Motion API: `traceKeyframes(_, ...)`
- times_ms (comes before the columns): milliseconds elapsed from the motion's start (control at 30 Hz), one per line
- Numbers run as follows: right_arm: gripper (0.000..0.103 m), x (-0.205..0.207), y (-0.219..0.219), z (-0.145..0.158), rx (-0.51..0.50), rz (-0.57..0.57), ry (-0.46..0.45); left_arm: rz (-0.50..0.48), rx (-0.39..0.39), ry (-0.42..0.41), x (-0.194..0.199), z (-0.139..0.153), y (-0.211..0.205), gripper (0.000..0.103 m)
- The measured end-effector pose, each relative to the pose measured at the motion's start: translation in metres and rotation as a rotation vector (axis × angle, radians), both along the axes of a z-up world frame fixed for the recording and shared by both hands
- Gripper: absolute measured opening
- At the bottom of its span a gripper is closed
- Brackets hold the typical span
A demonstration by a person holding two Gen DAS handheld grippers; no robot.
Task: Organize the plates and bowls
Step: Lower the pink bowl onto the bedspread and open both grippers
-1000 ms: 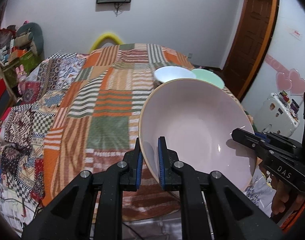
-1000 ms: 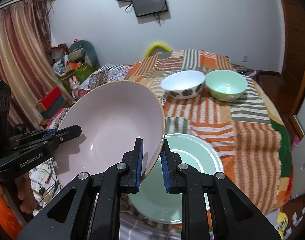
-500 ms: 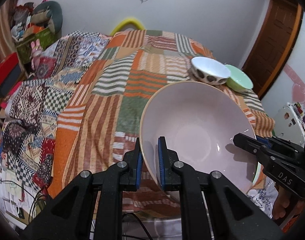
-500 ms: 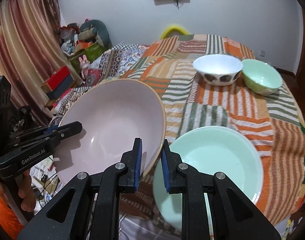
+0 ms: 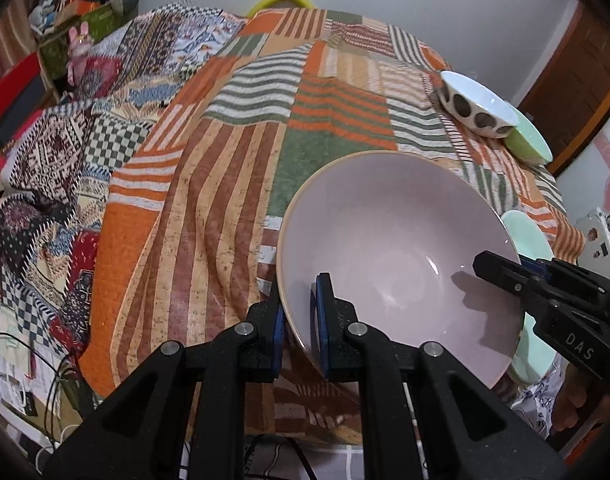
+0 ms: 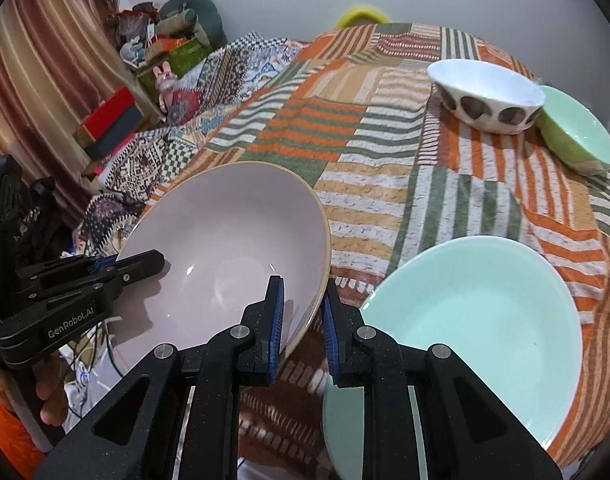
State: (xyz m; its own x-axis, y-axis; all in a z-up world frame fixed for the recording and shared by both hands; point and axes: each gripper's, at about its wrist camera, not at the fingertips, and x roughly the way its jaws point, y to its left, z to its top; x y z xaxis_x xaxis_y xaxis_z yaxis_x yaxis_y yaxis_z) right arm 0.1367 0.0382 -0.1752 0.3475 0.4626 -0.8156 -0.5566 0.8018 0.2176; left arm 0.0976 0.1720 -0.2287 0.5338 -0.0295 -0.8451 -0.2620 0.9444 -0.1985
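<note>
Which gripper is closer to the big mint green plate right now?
Right. The right gripper grips the pink bowl's rim beside the green plate, one finger over its edge. The left gripper holds the bowl's opposite rim, away from the plate.

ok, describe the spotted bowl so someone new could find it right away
On the striped patchwork cloth over the table, look to the far right, past the big mint plate. Two bowls sit side by side there. The spotted bowl is the white one with dark round spots outside; the green bowl beside it is plain.
</note>
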Motion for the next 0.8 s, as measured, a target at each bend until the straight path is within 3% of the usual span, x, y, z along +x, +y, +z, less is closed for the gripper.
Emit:
traceKeyframes(333, 0.017, 0.023, 0.011, -0.011, -0.013, 0.012, 0.010, -0.012, 0.064, 0.006, 0.015, -0.006, 0.001, 0.015)
traceKeyframes(567, 0.019, 0.028, 0.010, -0.012, 0.003, 0.010, 0.035, -0.025, 0.019, 0.006, 0.014, -0.012, 0.000, 0.029)
traceKeyframes(700, 0.019, 0.024, 0.008, -0.007, -0.001, 0.010, 0.031, 0.001, -0.066, 0.017, 0.009, -0.014, 0.009, 0.030)
traceKeyframes(800, 0.021, 0.021, 0.001, 0.003, 0.005, 0.010, 0.009, 0.031, -0.071, 0.014, 0.003, -0.010, 0.013, 0.032)
